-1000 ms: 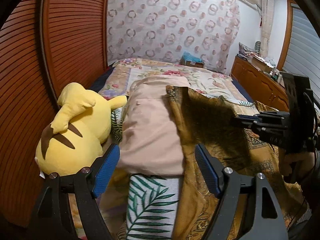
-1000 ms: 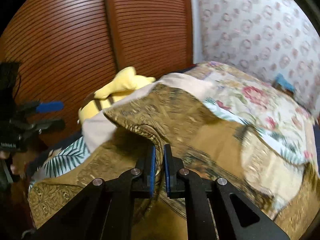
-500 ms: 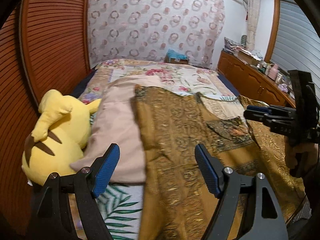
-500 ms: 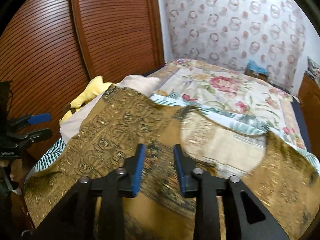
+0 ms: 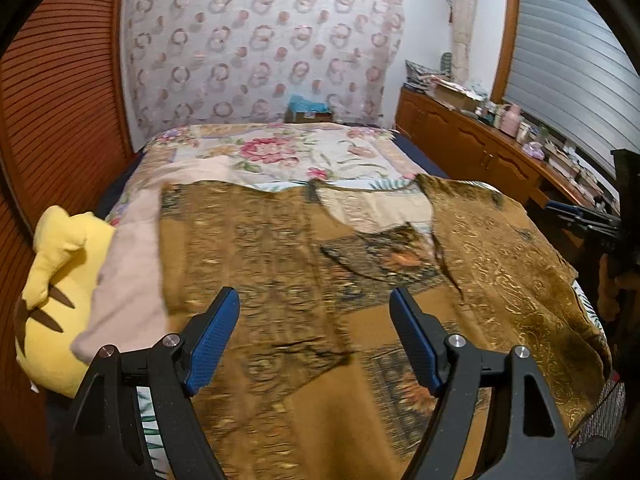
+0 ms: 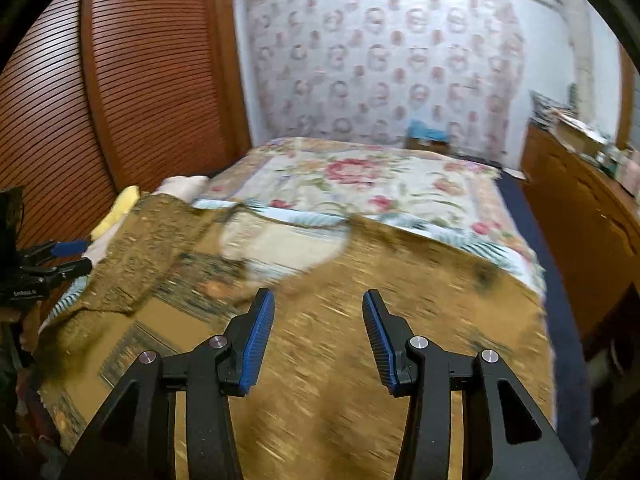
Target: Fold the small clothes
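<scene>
A brown and gold patterned garment [image 5: 320,288] lies spread flat on the bed, neckline towards the far side; it also shows in the right wrist view [image 6: 320,320], blurred. My left gripper [image 5: 314,340] is open and empty, above the garment's near left part. My right gripper [image 6: 318,336] is open and empty, above the garment's near right part. The right gripper shows at the right edge of the left wrist view [image 5: 588,218], and the left gripper at the left edge of the right wrist view [image 6: 60,256].
A yellow plush toy [image 5: 56,292] and a pale pink pillow [image 5: 128,272] lie at the bed's left side by the ribbed wooden wardrobe [image 5: 52,112]. A floral bedspread [image 5: 280,152] covers the far bed. A wooden cabinet [image 5: 472,148] with clutter runs along the right.
My right gripper has opened and let go of the garment, which now lies spread flat. Both grippers have drawn back and swung right; the left stayed open.
</scene>
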`<state>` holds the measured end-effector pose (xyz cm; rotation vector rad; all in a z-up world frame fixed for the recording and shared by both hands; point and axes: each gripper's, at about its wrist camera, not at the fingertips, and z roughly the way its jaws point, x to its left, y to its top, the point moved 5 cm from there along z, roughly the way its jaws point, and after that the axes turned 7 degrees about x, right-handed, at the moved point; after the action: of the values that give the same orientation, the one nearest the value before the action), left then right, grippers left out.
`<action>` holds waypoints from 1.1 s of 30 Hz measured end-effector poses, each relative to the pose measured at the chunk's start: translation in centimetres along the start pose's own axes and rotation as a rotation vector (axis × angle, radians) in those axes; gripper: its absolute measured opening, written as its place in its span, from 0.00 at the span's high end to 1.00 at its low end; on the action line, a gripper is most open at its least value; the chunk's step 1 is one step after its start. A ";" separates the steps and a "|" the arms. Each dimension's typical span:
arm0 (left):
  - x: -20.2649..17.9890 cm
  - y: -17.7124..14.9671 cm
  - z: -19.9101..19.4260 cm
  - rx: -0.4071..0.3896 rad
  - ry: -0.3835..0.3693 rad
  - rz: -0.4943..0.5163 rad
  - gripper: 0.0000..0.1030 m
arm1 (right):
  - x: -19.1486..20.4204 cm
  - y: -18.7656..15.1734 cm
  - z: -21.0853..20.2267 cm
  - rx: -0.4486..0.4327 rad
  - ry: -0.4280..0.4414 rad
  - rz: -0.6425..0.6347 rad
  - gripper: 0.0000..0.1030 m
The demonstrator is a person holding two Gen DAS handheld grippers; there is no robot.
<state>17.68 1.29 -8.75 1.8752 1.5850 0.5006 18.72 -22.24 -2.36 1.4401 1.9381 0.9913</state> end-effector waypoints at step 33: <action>-9.2 -1.2 9.5 0.208 -0.011 0.190 0.17 | -7.0 -10.7 0.4 0.199 -0.120 0.290 0.56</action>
<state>20.99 -9.56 -15.53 2.1950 1.5079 0.4175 14.95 -30.57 -11.29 1.8899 1.8158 0.8282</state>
